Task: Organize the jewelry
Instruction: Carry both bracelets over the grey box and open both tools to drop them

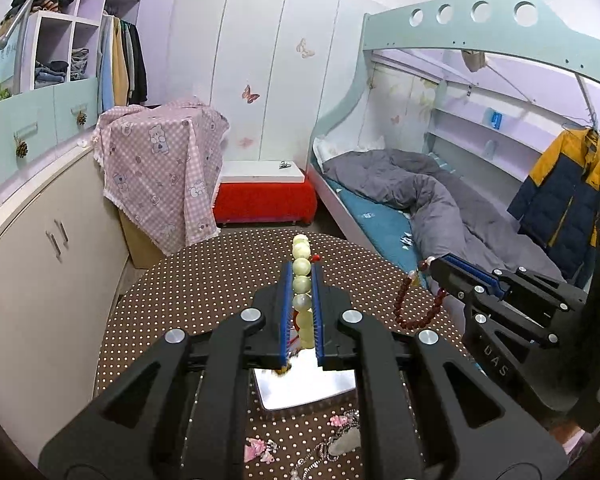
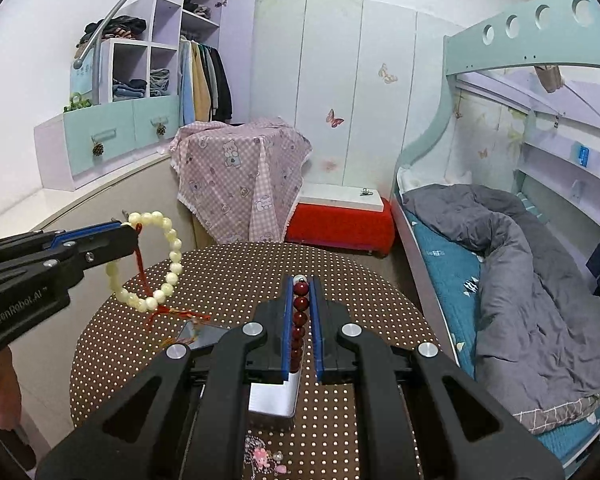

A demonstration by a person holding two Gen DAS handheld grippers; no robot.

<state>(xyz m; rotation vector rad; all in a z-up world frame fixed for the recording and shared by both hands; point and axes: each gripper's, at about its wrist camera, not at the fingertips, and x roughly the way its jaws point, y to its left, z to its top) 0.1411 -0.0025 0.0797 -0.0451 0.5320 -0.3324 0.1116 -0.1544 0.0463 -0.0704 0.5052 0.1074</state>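
Note:
My left gripper (image 1: 301, 276) is shut on a pale green bead bracelet (image 1: 302, 280) with a red cord, held above the round table; it also shows from the right wrist view (image 2: 168, 264), hanging from the left gripper (image 2: 130, 236). My right gripper (image 2: 301, 292) is shut on a dark red bead bracelet (image 2: 300, 312); in the left wrist view that bracelet (image 1: 410, 308) hangs from the right gripper (image 1: 438, 266). A shiny silver box (image 1: 300, 388) lies on the table under the left gripper and also shows in the right wrist view (image 2: 274, 398).
The round table (image 1: 204, 280) has a brown polka-dot cloth. Pink flower pieces (image 1: 256, 450) and a silver chain (image 1: 332, 446) lie at its near edge. A bed (image 1: 420, 208) stands at the right, a cloth-covered box (image 1: 164, 168) and red bench (image 1: 264, 200) behind.

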